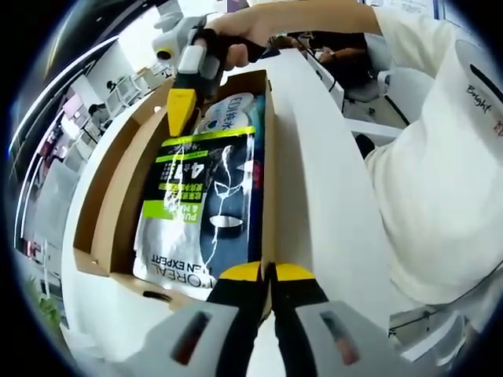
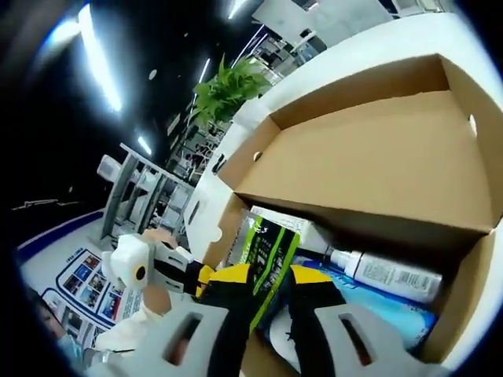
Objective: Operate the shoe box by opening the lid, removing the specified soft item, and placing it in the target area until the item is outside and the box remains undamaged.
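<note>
An open cardboard shoe box (image 1: 118, 196) lies on the white table (image 1: 314, 181), its lid (image 2: 369, 149) folded back. Inside, a soft black-and-green pouch (image 1: 196, 204) lies on top of other items. In the right gripper view my right gripper (image 2: 271, 275) is shut on the pouch (image 2: 263, 247) at its upper edge. The left gripper view shows that gripper (image 1: 182, 110) reaching into the box's far end, held by a hand. My left gripper (image 1: 267, 272) has its jaws closed on the box's near side wall.
A white bottle (image 2: 385, 275) and a blue pack (image 2: 393, 318) lie in the box beside the pouch. A person in a white shirt (image 1: 440, 181) stands at the table's right edge. A green plant (image 2: 228, 90) stands beyond the table.
</note>
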Motion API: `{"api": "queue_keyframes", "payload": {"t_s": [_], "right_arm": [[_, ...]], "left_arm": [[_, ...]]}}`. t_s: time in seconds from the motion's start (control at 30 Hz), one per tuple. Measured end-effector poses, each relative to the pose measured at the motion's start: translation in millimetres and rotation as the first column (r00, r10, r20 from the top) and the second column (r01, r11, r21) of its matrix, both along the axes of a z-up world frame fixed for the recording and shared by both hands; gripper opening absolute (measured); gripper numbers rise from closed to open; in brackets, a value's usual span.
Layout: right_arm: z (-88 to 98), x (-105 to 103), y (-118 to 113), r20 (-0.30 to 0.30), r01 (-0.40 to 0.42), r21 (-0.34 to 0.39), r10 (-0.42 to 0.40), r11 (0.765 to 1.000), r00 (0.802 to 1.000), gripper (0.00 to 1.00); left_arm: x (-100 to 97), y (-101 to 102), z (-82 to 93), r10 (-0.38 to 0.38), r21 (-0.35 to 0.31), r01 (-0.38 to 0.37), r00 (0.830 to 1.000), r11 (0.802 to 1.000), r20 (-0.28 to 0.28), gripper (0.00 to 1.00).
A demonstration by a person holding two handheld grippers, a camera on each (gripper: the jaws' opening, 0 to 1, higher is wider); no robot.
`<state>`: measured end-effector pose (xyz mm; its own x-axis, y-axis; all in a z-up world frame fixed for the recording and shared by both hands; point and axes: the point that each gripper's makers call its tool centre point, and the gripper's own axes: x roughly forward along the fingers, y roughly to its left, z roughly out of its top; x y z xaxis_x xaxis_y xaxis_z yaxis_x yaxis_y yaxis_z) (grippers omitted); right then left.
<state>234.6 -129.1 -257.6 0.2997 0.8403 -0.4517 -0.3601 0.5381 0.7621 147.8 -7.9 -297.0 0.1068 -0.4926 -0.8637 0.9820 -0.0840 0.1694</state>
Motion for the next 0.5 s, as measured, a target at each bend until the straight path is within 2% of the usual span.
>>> {"api": "queue_keyframes", "payload": {"t_s": [0.13,0.23,0.37,0.5], "right_arm": [[2.4,-6,4,0.005,-0.004,0.010,0.004,1.000,1.000,0.16],[8.3,-24,21,-0.076,-0.065,0.106,0.073,0.992,0.994,0.09],[0.2,-13,30,0.006,-0.042,0.026,0.042,0.999,0.999,0.14],[-0.2,-11,38,-0.035,-0.027,0.060,0.029,0.998,0.999,0.14]], "left_arm": [[0.3,0,-0.1,0.001,0.003,-0.001,1.000,1.000,-0.004,0.03],[0.0,0,-0.2,0.001,0.005,-0.001,1.000,1.000,-0.006,0.03],[-0.3,0,-0.1,0.002,0.004,-0.002,1.000,1.000,-0.005,0.03],[-0.4,0,-0.1,0.001,0.003,-0.001,1.000,1.000,-0.001,0.03]]}}
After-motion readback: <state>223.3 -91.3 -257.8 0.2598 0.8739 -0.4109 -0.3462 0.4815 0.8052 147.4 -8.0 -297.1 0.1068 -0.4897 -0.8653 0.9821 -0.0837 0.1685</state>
